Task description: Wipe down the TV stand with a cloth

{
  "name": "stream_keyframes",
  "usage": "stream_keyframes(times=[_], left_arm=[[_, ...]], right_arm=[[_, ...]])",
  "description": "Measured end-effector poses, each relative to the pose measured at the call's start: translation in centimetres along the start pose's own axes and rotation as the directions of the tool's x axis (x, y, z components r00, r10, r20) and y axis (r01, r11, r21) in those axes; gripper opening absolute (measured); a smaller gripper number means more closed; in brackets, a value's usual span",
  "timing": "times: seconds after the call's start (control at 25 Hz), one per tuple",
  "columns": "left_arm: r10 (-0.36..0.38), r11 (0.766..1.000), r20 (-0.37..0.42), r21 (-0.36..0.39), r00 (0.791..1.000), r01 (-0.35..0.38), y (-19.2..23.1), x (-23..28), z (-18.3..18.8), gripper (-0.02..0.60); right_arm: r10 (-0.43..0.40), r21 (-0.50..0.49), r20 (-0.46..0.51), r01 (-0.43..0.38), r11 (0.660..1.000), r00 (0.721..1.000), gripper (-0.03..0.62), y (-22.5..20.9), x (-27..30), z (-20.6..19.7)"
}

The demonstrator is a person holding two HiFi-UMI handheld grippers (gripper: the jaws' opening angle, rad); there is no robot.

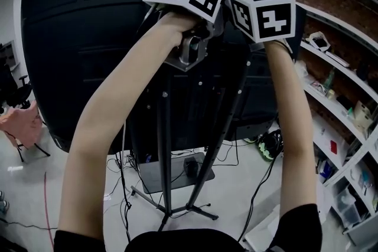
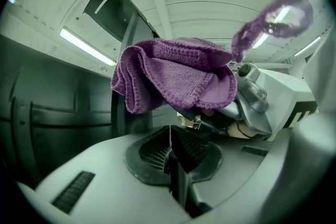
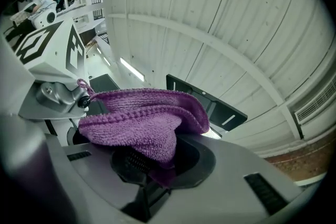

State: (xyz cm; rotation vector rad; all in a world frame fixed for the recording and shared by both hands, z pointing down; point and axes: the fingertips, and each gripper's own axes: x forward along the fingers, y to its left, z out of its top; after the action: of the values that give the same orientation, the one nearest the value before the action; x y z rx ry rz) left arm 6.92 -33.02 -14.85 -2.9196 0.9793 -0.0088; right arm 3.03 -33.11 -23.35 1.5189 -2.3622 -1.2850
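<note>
The right gripper (image 3: 157,173) pinched just a fold of the purple cloth (image 3: 139,123); the left gripper (image 2: 170,157) was closed, empty. Rubbing the TV stand (image 1: 165,150) hard could pull it loose.

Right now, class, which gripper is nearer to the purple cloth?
Right. The right gripper is shut on the purple cloth; the left gripper is shut on nothing, with the cloth a little beyond its jaws.
</note>
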Motion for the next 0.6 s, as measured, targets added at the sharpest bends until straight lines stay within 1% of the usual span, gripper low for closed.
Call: stream_keyframes(times=[0.32,0.6], left_arm=[[-0.001,0.998,0.007,-0.067,1.0,0.002,-0.5,0.1,-3.0,0.008],[-0.011,0.997,-0.004,-0.083,1.0,0.01,-1.0,-0.1,-5.4,0.007]], right_arm=[[0.023,0.023,-0.026,-0.022,0.999,0.999,0.064,1.9,-1.3,-2.5],[0.037,0.035,-0.054,-0.035,0.999,0.998,0.064,3.7,-2.4,-4.2]])
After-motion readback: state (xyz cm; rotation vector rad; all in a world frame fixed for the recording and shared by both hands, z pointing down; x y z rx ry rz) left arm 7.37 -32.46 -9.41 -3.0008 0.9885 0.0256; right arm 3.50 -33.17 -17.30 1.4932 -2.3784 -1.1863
